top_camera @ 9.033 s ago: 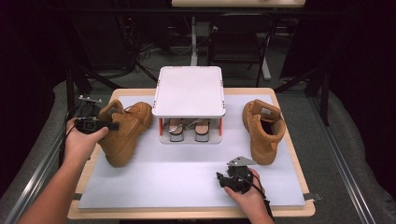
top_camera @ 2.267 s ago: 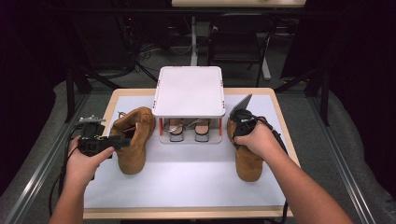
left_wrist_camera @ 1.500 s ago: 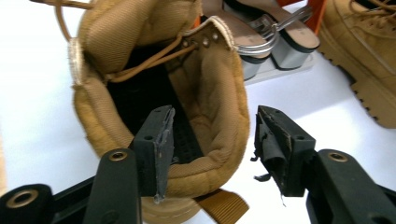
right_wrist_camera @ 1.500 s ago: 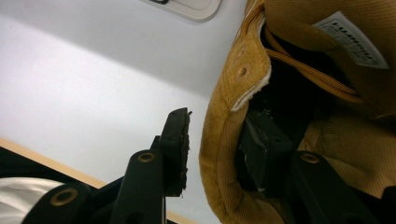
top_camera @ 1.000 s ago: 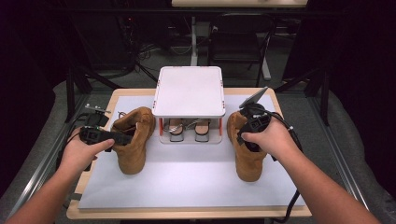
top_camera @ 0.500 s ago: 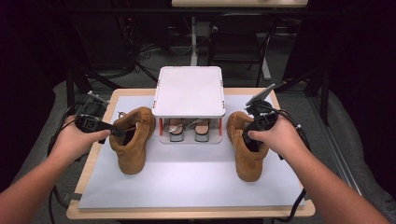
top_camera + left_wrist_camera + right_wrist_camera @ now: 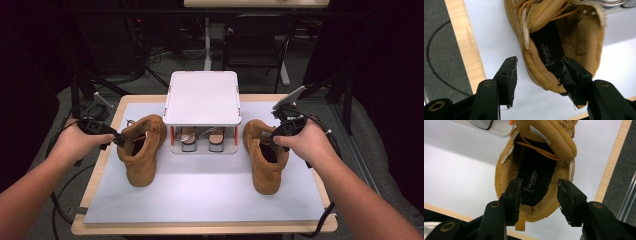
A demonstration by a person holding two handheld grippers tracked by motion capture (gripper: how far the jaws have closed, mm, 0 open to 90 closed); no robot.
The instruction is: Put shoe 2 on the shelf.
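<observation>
L tongs (image 7: 537,75) astride collar of L boot (image 7: 141,152), not pinching | R tongs (image 7: 538,195) wide, over R boot (image 7: 265,160) heel | boots by rack (image 7: 202,97): heavy, soft collar, grab heel rim

- On my left, the left boot (image 7: 141,150) is tan, with tan laces and a black insole printed in white lettering.
- The right boot (image 7: 264,157) matches it: tan outside, black insole with white print.
- The mat (image 7: 200,192) I work on is pale grey-white, over a light wood counter (image 7: 100,227).
- The small rack (image 7: 202,97) has a white top and orange-red posts.
- My grippers' fingers (image 7: 510,77) are black.
- The floor (image 7: 50,145) is grey carpet.
</observation>
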